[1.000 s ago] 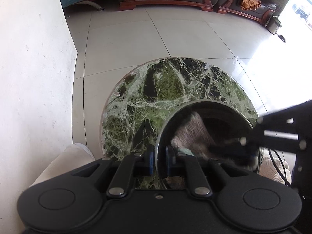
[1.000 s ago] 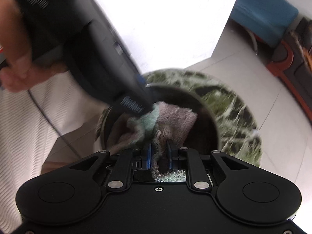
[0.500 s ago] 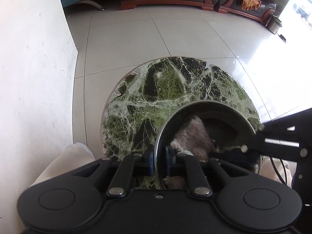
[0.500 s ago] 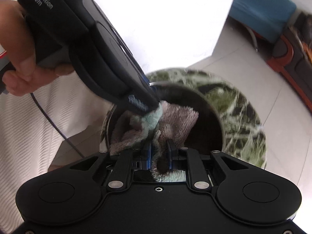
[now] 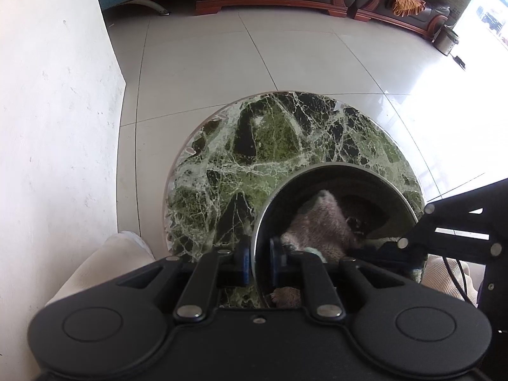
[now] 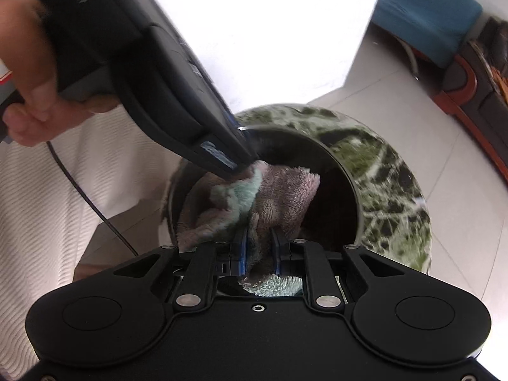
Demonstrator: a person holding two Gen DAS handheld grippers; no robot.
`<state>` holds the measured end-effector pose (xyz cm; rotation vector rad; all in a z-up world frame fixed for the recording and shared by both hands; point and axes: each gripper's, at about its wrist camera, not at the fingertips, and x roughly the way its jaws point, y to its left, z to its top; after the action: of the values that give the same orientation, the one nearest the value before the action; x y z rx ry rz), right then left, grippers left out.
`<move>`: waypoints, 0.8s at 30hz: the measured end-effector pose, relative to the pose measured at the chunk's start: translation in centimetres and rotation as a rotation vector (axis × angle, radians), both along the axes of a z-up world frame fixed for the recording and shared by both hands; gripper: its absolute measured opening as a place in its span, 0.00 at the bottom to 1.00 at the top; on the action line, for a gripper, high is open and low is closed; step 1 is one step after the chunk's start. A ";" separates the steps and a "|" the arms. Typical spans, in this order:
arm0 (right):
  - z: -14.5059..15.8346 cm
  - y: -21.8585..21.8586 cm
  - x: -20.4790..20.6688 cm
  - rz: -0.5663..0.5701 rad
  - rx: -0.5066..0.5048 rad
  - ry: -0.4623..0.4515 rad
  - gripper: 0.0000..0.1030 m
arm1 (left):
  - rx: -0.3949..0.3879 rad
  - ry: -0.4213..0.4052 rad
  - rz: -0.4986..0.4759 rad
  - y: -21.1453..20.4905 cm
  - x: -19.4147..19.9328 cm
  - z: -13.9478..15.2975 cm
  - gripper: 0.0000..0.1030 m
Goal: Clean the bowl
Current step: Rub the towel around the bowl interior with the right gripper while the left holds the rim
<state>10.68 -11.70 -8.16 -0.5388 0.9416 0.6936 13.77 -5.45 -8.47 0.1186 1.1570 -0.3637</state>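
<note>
The left gripper (image 5: 257,262) was clamped on the near rim of the metal bowl (image 5: 374,174), low in the frame. The right gripper (image 6: 258,250) pinched a fluffy grey-pink and mint cloth (image 6: 285,190) inside the bowl; the cloth hid most of the bowl's floor. The bowl sat at the right edge of a round green marble table (image 5: 270,146). A hand (image 6: 28,95) at upper left gripped the left tool, angled steeply down.

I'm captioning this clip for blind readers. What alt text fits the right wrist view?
The right claw is shut on a pinkish-brown and mint cloth inside a dark metal bowl on a round green marble table. The left claw, held in a hand, grips the bowl's rim.
</note>
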 end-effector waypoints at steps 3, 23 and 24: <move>-0.1 0.1 1.0 -0.008 -0.015 -0.043 0.15 | 0.001 0.002 0.003 0.0 0.0 0.0 0.11; -0.8 -1.0 1.6 -0.044 -0.019 -0.026 0.15 | -0.004 0.003 0.014 0.2 -0.1 0.0 0.11; -0.9 -1.2 1.5 -0.046 -0.019 -0.019 0.15 | -0.005 0.002 0.013 0.2 0.0 0.0 0.11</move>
<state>12.21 -12.86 -9.09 -0.5381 0.9410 0.6381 13.72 -5.28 -8.46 0.1059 1.1587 -0.3550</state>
